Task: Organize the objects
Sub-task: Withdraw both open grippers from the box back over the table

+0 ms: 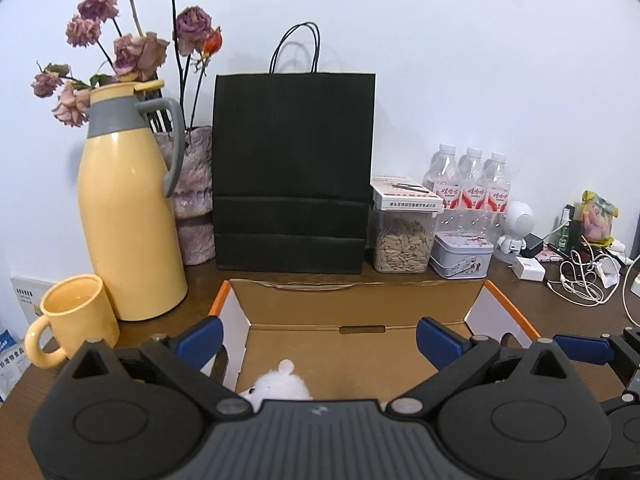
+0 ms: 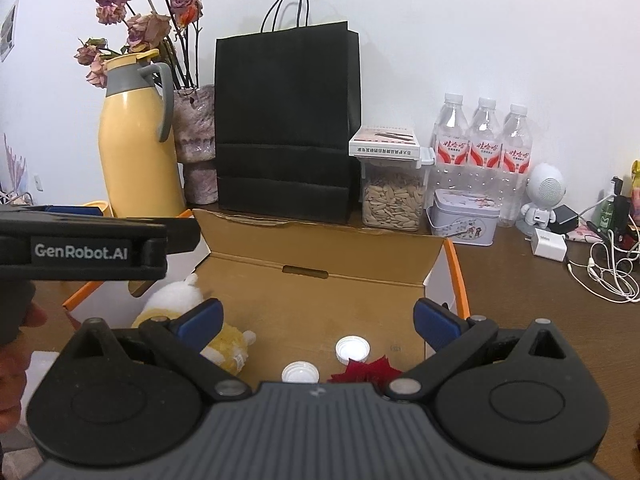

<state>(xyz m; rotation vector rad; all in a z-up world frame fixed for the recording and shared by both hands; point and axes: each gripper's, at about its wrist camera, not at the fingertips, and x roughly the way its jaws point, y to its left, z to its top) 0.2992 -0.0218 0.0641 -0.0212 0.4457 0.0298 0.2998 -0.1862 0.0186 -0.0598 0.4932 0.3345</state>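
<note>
Left wrist view is filled at the back by a black paper bag [image 1: 294, 172] with cord handles, stood upright against the wall on a brown table [image 1: 568, 320]. Beside it on the left, a yellow thermos jug [image 1: 128, 208] with a grey collar is seen, and behind that a mottled vase [image 1: 194, 196] of dried roses. In front of the bag, an open cardboard box [image 1: 352, 300] with orange edges is laid, its lid folded back towards the bag. A yellow mug [image 1: 76, 312] is placed just beside the jug.

To the right of the bag, three clear water bottles [image 1: 472, 188] with red labels bearing Chinese characters are lined up; the characters cannot be read. In front of them, a clear container of seeds [image 1: 404, 244] is topped by a small printed box, and a pale tin [image 1: 462, 254] is set beside it. Further right, a small white robot figure [image 1: 516, 224], a white charger and tangled white cables are spread out.

Inside the box, a white and yellow plush toy [image 2: 188, 308] is lain at the left, with two white bottle caps [image 2: 352, 350] and a dark red flower [image 2: 368, 372] nearer the middle.

The left gripper [image 1: 318, 334] is held wide open over the box, with nothing between its blue pads. The right gripper [image 2: 318, 320] is likewise spread wide and empty. In the right wrist view, the side of the left gripper is marked "GenRobot.AI".
</note>
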